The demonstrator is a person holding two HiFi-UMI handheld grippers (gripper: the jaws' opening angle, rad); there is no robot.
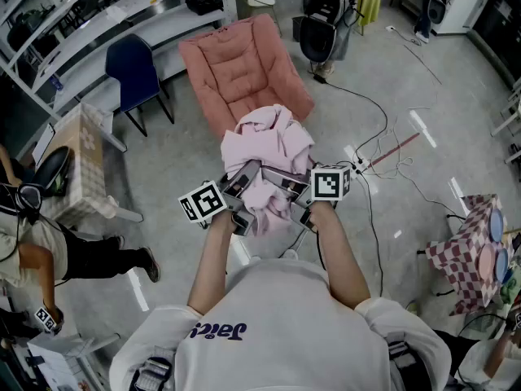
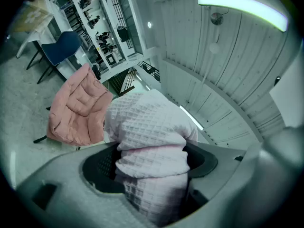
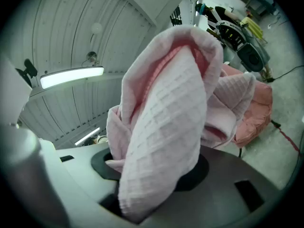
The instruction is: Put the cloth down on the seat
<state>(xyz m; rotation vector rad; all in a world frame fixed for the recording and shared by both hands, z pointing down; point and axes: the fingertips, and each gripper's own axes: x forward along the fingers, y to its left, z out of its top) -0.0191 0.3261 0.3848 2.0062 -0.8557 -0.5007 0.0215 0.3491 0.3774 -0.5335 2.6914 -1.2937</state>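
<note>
At the far left, white shelving (image 1: pixel 98 19) runs along the wall with a blue chair (image 1: pixel 134 72) in front of it, and nearer on that side stands a small table with a checked cover (image 1: pixel 81 165). The left gripper (image 1: pixel 242 187) points level towards the middle of the scene, its jaws set wide around a thick wad of the cloth (image 1: pixel 269 149) that fills the gap between them. The cloth is pale pink with a waffle weave. It is bunched into a loose heap held up in the air between the two tools, just in front of the person holding them. Beyond it stands the seat (image 1: pixel 236 63), a padded salmon-pink chair. From the head view the far edge of the cloth overlaps the seat's near edge, but the left gripper view shows the seat farther off and to the left, so the cloth does not lie on it. The right gripper (image 1: pixel 286 187), also level, has its jaws less far apart and closed on a folded bundle of the same cloth, which rises out of them. On the floor to the right trail cables (image 1: pixel 383 149), and at the far right hangs another checked cloth (image 1: pixel 466 255).
</note>
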